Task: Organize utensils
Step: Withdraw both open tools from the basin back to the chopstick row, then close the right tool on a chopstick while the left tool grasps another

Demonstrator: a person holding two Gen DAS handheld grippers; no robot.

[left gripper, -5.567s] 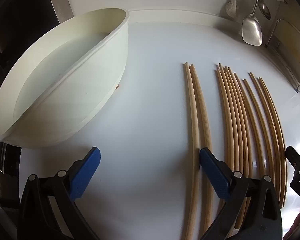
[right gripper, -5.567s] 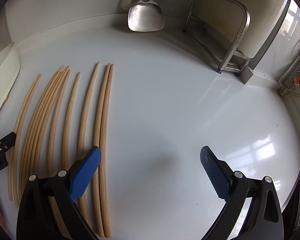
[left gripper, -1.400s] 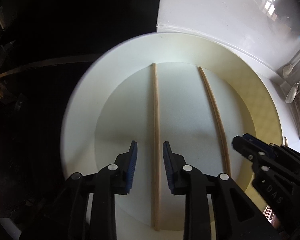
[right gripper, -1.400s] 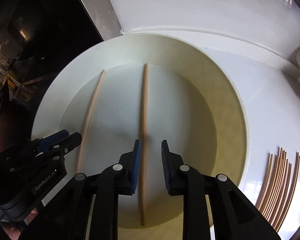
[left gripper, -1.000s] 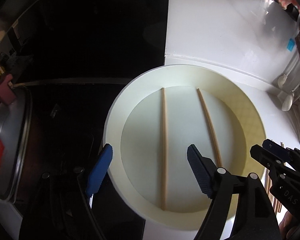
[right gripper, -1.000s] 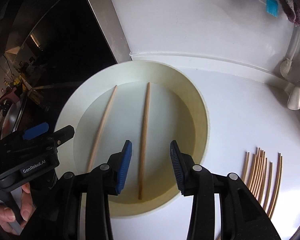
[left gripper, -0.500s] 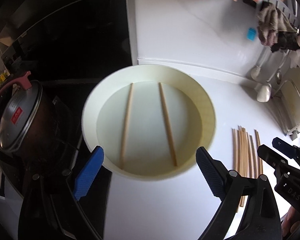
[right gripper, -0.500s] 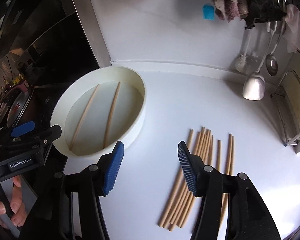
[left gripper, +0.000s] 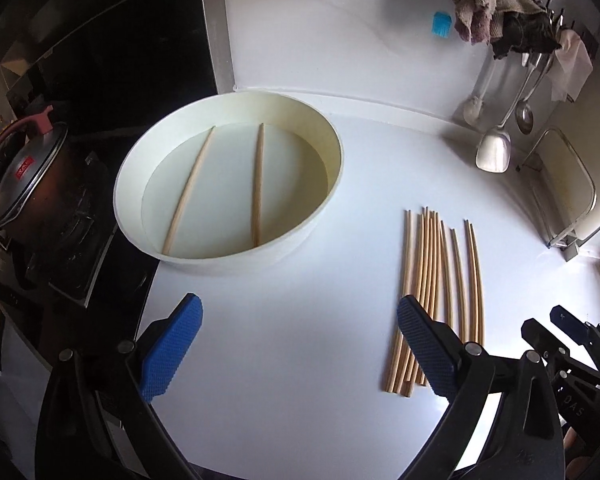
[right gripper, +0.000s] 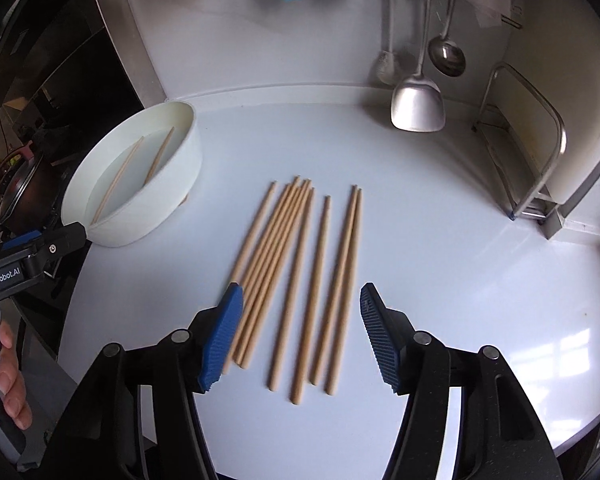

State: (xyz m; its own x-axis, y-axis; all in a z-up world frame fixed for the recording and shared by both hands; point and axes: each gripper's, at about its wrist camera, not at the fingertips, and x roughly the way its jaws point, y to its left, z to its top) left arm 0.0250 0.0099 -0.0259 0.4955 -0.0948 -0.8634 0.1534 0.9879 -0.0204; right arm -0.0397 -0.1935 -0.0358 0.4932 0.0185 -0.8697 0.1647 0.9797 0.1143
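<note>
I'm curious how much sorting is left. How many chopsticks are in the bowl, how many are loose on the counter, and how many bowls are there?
Chopsticks in the bowl: 2
Chopsticks loose on the counter: about 9 (the bunched ones overlap, so this may be off by one)
Bowl: 1
Total: about 12 things

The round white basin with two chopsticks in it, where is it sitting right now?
The round white basin sits at the left back of the white countertop, beside the dark stove, left of the loose wooden chopsticks. Two wooden chopsticks lie in it.
</note>
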